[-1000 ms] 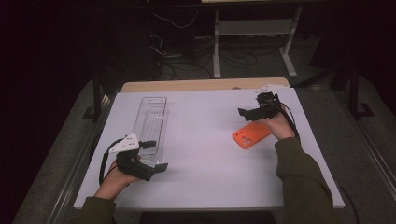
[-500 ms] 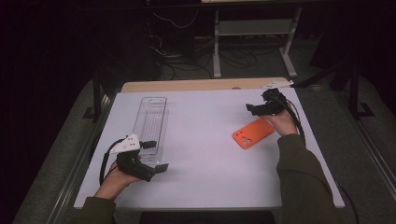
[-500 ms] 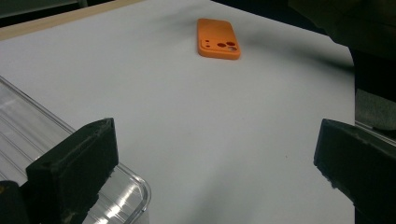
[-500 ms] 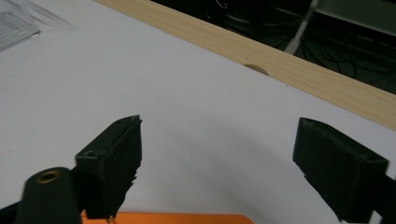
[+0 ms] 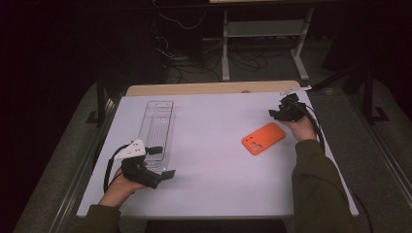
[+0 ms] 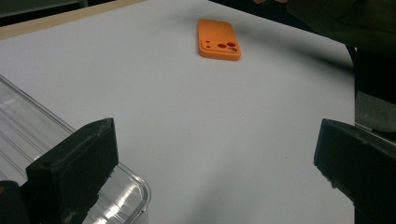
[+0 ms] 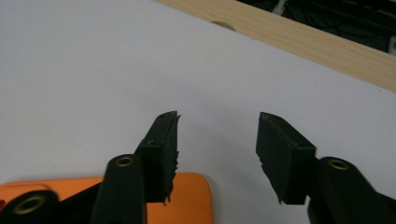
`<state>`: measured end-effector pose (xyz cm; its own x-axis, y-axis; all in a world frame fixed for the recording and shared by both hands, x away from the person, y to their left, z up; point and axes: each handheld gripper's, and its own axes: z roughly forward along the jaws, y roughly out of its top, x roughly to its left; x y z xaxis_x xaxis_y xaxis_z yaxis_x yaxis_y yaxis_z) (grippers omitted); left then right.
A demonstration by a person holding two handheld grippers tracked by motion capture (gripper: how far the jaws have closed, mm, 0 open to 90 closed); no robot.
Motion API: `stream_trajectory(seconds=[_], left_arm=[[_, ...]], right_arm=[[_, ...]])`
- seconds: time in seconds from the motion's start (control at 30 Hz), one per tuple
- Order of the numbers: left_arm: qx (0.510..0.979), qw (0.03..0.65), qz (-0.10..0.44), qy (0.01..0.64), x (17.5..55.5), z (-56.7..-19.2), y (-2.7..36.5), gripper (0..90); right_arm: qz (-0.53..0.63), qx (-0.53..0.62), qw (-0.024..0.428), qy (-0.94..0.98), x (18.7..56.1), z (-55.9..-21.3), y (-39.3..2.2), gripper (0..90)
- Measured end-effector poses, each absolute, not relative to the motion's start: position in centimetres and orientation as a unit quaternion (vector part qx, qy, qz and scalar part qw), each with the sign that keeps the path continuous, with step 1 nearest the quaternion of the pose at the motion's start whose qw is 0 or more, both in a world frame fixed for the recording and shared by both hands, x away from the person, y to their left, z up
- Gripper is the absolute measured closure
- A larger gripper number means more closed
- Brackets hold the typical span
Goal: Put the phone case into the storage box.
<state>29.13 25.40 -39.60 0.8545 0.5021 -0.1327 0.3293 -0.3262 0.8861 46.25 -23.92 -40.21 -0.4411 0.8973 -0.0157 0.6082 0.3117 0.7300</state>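
An orange phone case (image 5: 263,138) lies flat on the white table top, right of centre; it appears far off in the left gripper view (image 6: 218,39) and under the jaws in the right gripper view (image 7: 187,196). My right gripper (image 5: 274,114) hovers just beyond the case's far end, open and holding nothing (image 7: 217,154). A clear plastic tray (image 5: 156,131) lies lengthwise on the left side. My left gripper (image 5: 163,162) sits at the tray's near end, jaws wide open and empty (image 6: 215,163), one jaw over the tray corner (image 6: 121,196).
The white table top (image 5: 214,184) has a wooden strip (image 5: 214,88) along its far edge. Beyond it stand a metal frame and cables on a dark floor. A person's sleeves come in at both bottom corners.
The right gripper has moved right and away from the person, off the orange phone case toward the table's far right corner. The left gripper has stayed put.
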Motion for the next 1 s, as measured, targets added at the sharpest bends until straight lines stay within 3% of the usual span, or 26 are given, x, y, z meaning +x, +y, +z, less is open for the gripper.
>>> stream_trajectory(seconds=[0.3,0.6,1.0], left_arm=[[0.808,0.523,0.082,0.259,29.1,-39.6,25.5,0.0],[0.806,0.524,0.082,0.262,29.1,-39.6,25.5,0.0],[0.807,0.522,0.083,0.263,29.1,-39.6,25.5,0.0]], right_arm=[[0.301,0.486,0.196,0.797,46.4,-42.0,-24.9,73.1],[0.29,0.487,0.172,0.806,46.4,-42.9,-25.4,87.1],[0.27,0.483,0.155,0.819,46.3,-44.1,-26.1,88.1]])
